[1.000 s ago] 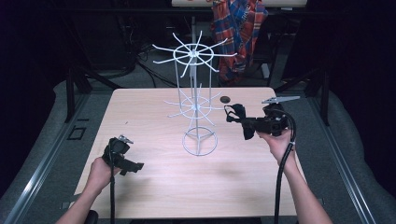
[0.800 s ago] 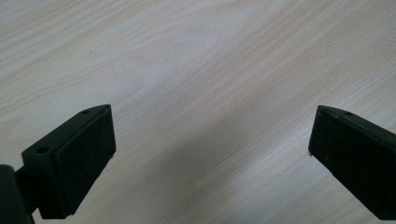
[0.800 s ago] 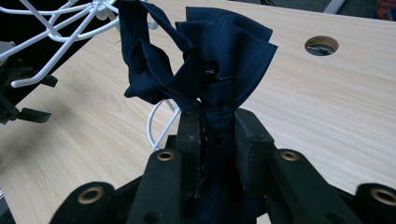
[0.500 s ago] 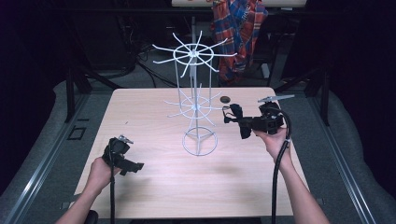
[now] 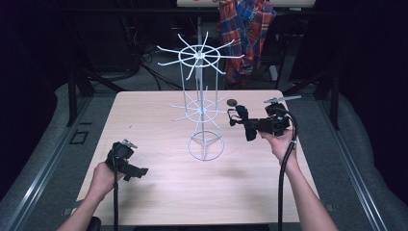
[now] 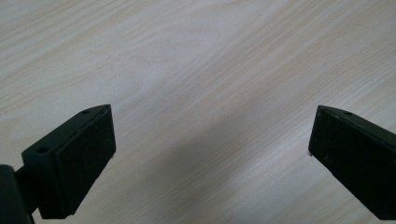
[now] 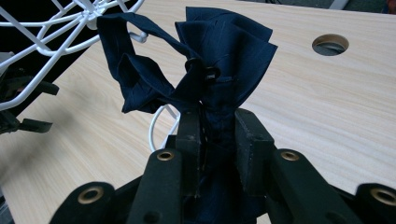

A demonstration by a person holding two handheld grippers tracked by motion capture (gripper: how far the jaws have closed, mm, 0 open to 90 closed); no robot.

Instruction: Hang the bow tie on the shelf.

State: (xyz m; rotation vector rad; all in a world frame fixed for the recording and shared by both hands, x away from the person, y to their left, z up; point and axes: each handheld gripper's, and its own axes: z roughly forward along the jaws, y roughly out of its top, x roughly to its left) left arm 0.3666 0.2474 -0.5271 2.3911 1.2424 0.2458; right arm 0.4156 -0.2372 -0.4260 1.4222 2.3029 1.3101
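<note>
Nearer the white rack point(image 5: 202, 103) now, bunched navy cloth point(image 7: 219, 60), perhaps buttoned.

From my remote seat, the wire rack point(image 5: 202, 108) stood at the middle of the table point(image 5: 159, 192). My right gripper point(image 5: 239, 121) sat just right of the rack, with the cloth point(image 7: 219, 60) between its jaws. My left gripper point(image 5: 135, 172) rested well left of the rack, nearer me. The hole point(image 5: 232, 102) lay behind and right of the rack.

A dark recording lab: bare wooden table point(image 5: 159, 202), floor cables point(image 5: 154, 72).
</note>
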